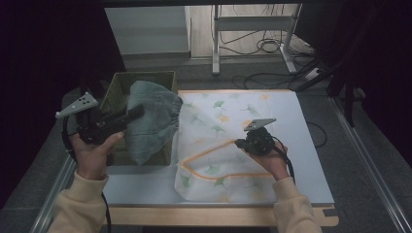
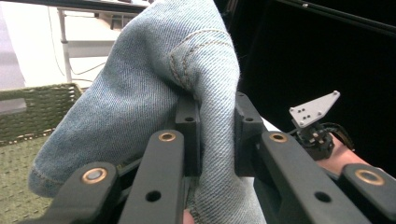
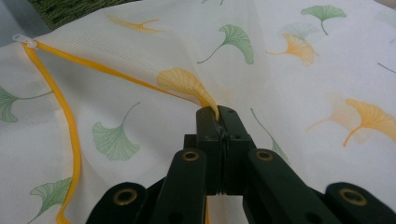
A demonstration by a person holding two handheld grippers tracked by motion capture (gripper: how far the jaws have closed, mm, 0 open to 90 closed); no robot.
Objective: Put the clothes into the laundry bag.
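Observation:
A pale blue denim garment (image 1: pixel 150 119) hangs bunched over the green woven basket (image 1: pixel 119 80) at the table's left. My left gripper (image 1: pixel 138 110) is shut on a thick fold of the denim garment (image 2: pixel 154 88), its black fingers (image 2: pixel 189 135) pressing the cloth from both sides. A white mesh bag (image 1: pixel 228 145) printed with green and yellow leaves lies spread on the table, its opening edged by a yellow zipper (image 3: pixel 70 121). My right gripper (image 1: pixel 243 142) is shut on the upper layer of the mesh bag (image 3: pixel 289 88) at the zipper edge, lifting it slightly.
The basket (image 2: pixel 37 112) stands off the white table's (image 1: pixel 311 160) left edge. A metal frame and loose cables (image 1: pixel 265 46) lie on the floor beyond the table. The person's sleeves (image 1: pixel 80 206) enter from the bottom.

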